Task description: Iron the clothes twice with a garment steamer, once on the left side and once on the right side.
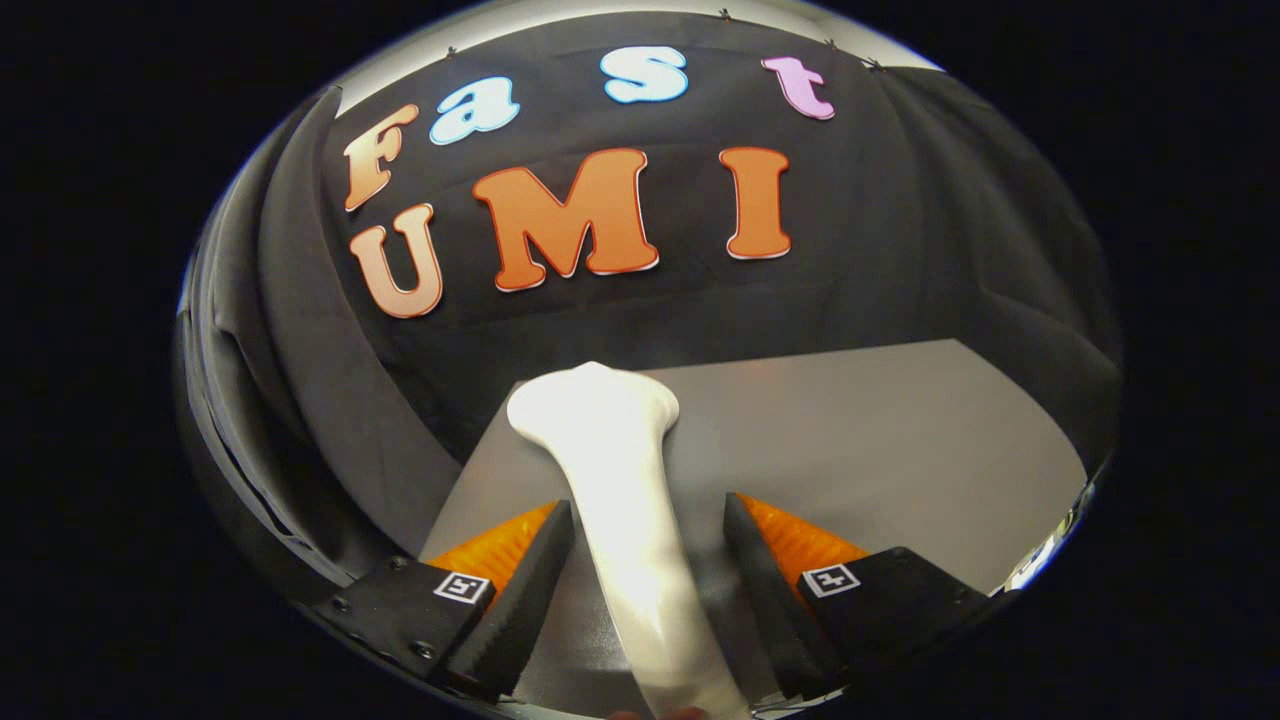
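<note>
Gripper point(648, 545), two-fingered: fingers spread apart, one to each side of the garment steamer point(625, 520), neither finger pressing on it. Left finger point(535, 580) lies close beside the steamer's handle; whether it touches cannot be told. Right finger point(760, 580) stands clear of the handle, with a gap of bare surface between.

Garment steamer, white, glossy: long handle running forward between the fingers, widening beyond their tips into a rounded head point(592, 405). Lies on the table point(900, 440), angled slightly leftward, head reaching near the table's far left corner.

Table, grey, flat: bare on the right of the steamer as far as its far edge and right edge. Nothing stands between the fingers and the steamer handle.

Booth wall point(900, 250), black cloth: hangs in folds behind the table and wraps round its left side.

Clothes: none can be made out on the table surface ahead of the fingers.
</note>
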`<state>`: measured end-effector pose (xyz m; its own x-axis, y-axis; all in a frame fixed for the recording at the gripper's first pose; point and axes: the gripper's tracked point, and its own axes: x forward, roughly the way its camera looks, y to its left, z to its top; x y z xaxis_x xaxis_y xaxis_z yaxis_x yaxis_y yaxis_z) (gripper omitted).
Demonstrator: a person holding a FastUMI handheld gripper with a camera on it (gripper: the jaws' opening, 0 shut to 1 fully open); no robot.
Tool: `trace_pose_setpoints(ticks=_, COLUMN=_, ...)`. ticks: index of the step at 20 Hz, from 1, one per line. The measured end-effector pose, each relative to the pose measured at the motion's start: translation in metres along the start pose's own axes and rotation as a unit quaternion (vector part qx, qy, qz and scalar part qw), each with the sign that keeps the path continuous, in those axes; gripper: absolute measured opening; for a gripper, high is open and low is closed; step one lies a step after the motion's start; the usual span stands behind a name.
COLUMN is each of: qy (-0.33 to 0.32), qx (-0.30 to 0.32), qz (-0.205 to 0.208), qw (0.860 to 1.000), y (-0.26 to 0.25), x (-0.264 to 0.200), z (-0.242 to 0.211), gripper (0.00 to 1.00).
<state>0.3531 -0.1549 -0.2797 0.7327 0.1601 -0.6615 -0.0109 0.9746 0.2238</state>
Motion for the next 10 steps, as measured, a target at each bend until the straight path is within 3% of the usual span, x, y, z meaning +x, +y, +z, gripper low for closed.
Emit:
trace_pose_setpoints(ticks=5, qy=0.011, qx=-0.016, qz=-0.020, qw=1.000, y=-0.008, x=-0.002, z=-0.008, gripper=0.63)
trace_pose_setpoints(ticks=7, qy=0.013, qx=-0.027, qz=-0.049, qw=0.998, y=-0.022, x=-0.009, z=-0.007, gripper=0.51)
trace_pose_setpoints(ticks=10, qy=-0.013, qx=-0.032, qz=-0.077, qw=0.996, y=-0.033, x=-0.023, z=-0.005, gripper=0.47)
